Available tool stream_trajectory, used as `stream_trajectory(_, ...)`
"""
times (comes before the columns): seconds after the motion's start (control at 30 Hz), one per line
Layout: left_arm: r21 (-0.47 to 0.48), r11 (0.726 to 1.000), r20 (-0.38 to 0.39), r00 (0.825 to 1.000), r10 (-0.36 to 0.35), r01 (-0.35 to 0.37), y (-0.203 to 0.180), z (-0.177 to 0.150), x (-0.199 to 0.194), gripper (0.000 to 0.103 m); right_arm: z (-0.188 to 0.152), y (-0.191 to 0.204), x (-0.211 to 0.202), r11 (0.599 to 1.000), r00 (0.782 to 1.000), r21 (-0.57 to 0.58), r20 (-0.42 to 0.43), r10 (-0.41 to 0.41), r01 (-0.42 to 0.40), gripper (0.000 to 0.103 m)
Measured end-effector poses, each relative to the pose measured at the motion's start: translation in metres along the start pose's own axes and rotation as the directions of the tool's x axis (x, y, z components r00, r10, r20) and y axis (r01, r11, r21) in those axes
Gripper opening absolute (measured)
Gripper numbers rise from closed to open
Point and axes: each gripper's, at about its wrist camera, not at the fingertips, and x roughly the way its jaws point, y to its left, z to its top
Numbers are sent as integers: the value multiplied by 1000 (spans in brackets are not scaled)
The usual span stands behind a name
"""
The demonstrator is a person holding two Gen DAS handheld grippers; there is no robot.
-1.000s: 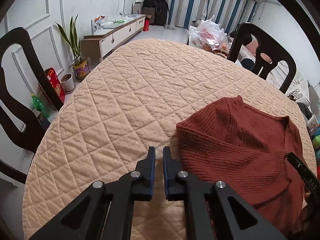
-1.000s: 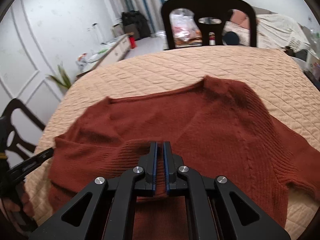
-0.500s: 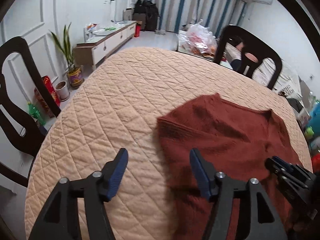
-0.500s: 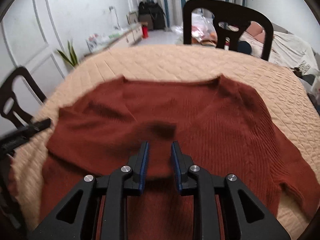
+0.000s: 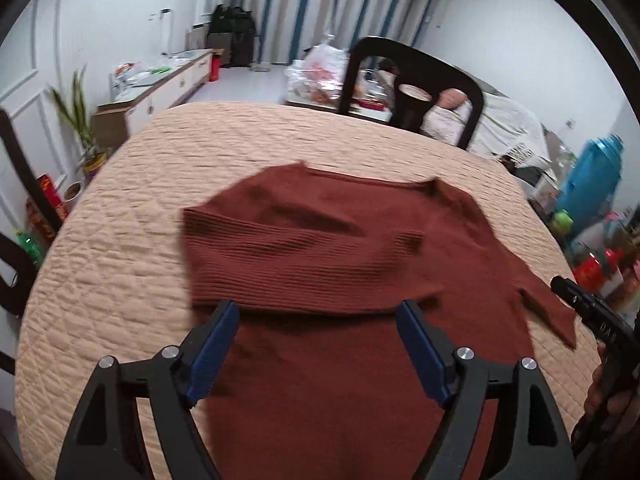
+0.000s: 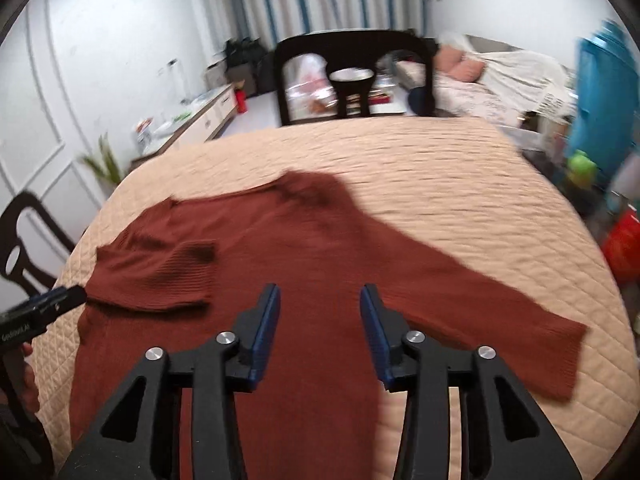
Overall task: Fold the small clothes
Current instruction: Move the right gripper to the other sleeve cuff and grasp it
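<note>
A rust-red knit sweater (image 5: 340,264) lies flat on the quilted beige tabletop (image 5: 132,240). Its left sleeve is folded across the chest; in the right wrist view (image 6: 320,264) the folded sleeve (image 6: 160,276) lies on the left and the other sleeve (image 6: 500,308) stretches out to the right. My left gripper (image 5: 318,310) is open wide and empty, above the sweater's lower body. My right gripper (image 6: 320,292) is open and empty, above the sweater's middle. Each gripper shows at the edge of the other's view.
A black chair (image 5: 408,92) stands at the table's far side, another (image 6: 28,240) at the left. A blue thermos (image 5: 592,184) and bottles crowd the right. A cabinet (image 5: 160,88) and a potted plant (image 5: 84,136) stand by the left wall.
Both grippers opened from shut and drew back from the sweater. The left one swung right, over the sweater. The left sleeve now lies folded across the chest.
</note>
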Motion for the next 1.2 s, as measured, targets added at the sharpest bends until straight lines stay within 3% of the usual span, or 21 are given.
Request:
stream_trajectory(0.23, 59, 996, -39, 997, -71, 74, -47, -7, 12, 87, -11, -88, -20, 979, 992, 161, -11, -124, 124, 43)
stream_trajectory(0.53, 103, 988, -84, 991, -108, 117, -88, -18, 24, 87, -29, -155, -28, 947, 984, 268, -48, -170, 176, 46)
stream_trajectory(0.93, 163, 971, -140, 978, -154, 176, -132, -30, 43, 87, -42, -192, -14, 933, 987, 325, -94, -132, 156, 50)
stream_trajectory(1.07, 182, 965, -159, 974, -162, 190, -144, -33, 49, 87, -46, -194, -9, 937, 992, 332, -95, -81, 109, 50)
stream_trajectory(1.2, 187, 962, -176, 970, -167, 199, -150, -35, 55, 87, -47, -189, -5, 942, 991, 316, -102, -84, 113, 50)
